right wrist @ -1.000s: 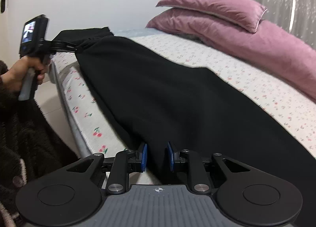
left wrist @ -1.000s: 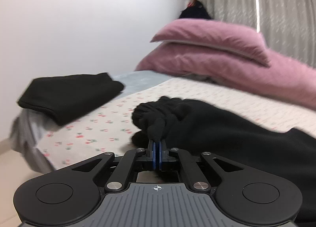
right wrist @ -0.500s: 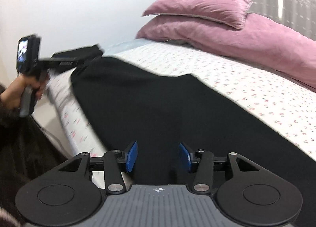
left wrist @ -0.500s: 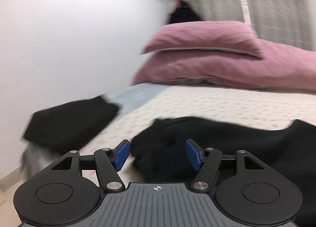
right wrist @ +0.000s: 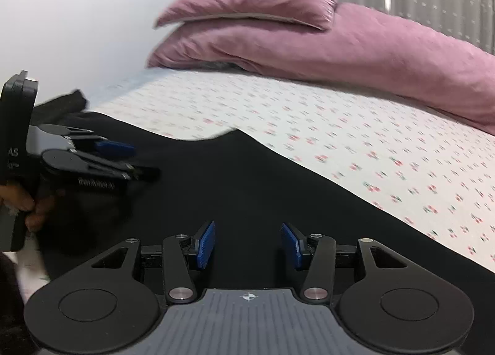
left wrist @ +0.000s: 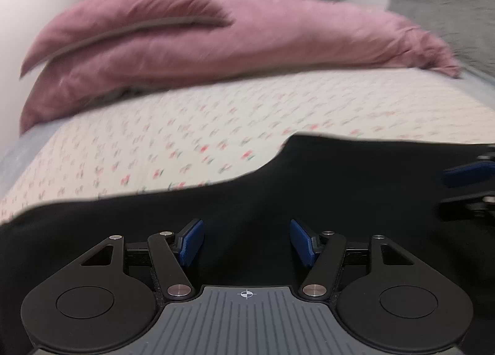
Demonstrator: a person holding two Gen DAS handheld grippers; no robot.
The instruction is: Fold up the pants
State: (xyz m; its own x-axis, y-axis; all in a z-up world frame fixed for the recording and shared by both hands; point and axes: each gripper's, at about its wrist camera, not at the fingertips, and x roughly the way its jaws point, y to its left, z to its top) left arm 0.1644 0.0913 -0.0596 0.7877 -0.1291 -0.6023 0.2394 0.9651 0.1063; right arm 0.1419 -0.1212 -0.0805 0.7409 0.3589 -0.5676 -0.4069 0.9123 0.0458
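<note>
Black pants (left wrist: 309,188) lie spread flat along the near edge of the bed; in the right wrist view the pants (right wrist: 247,175) fill the lower middle. My left gripper (left wrist: 247,242) hovers open over the black cloth, its blue pads wide apart and gripping nothing. My right gripper (right wrist: 249,243) is open too, just above the pants with an empty gap. The left gripper (right wrist: 133,160) also shows at the left of the right wrist view, held by a hand (right wrist: 18,203). At the right edge of the left wrist view, the right gripper (left wrist: 467,181) pokes in.
Two pink pillows (right wrist: 309,30) are stacked at the head of the bed on a cherry-print sheet (right wrist: 340,126). A folded black garment (right wrist: 62,101) lies at the far left corner. A grey cushion (left wrist: 448,8) sits at the back right. A white wall stands behind.
My left gripper let go of the bunched end of the pants, opened wide and swung right over the flat cloth. My right gripper opened wider and shifted toward the left one.
</note>
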